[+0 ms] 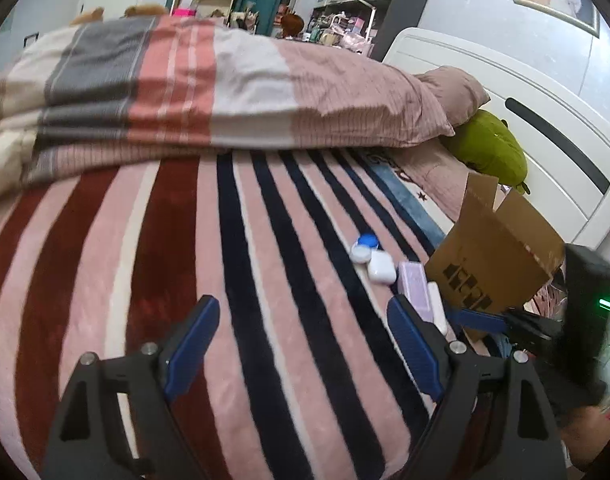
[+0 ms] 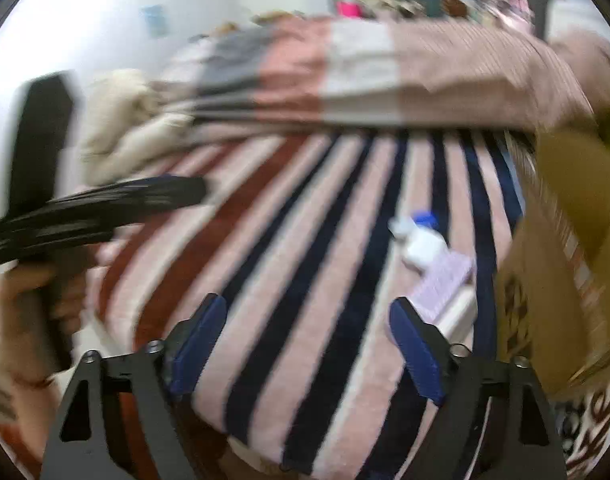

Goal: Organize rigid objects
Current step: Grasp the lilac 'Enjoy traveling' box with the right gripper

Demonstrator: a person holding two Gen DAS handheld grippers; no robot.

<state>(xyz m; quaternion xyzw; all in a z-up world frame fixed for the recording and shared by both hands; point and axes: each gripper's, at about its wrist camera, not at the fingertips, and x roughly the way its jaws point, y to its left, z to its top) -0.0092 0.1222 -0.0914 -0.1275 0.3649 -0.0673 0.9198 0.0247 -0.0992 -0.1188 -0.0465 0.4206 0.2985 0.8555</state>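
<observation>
A row of small rigid items lies on the striped blanket beside an open cardboard box. They are a blue-and-white round case, a white earbud case, a lilac box and a white oblong piece. My left gripper stands open over bare blanket, left of the row. My right gripper is open too and holds nothing. In its blurred view the white case and lilac box lie just beyond its right finger, with the cardboard box at the right.
A folded striped duvet and a pillow lie across the far side of the bed. A green plush toy rests against the white headboard. The right gripper's black body shows near the box. A hand holds the left gripper.
</observation>
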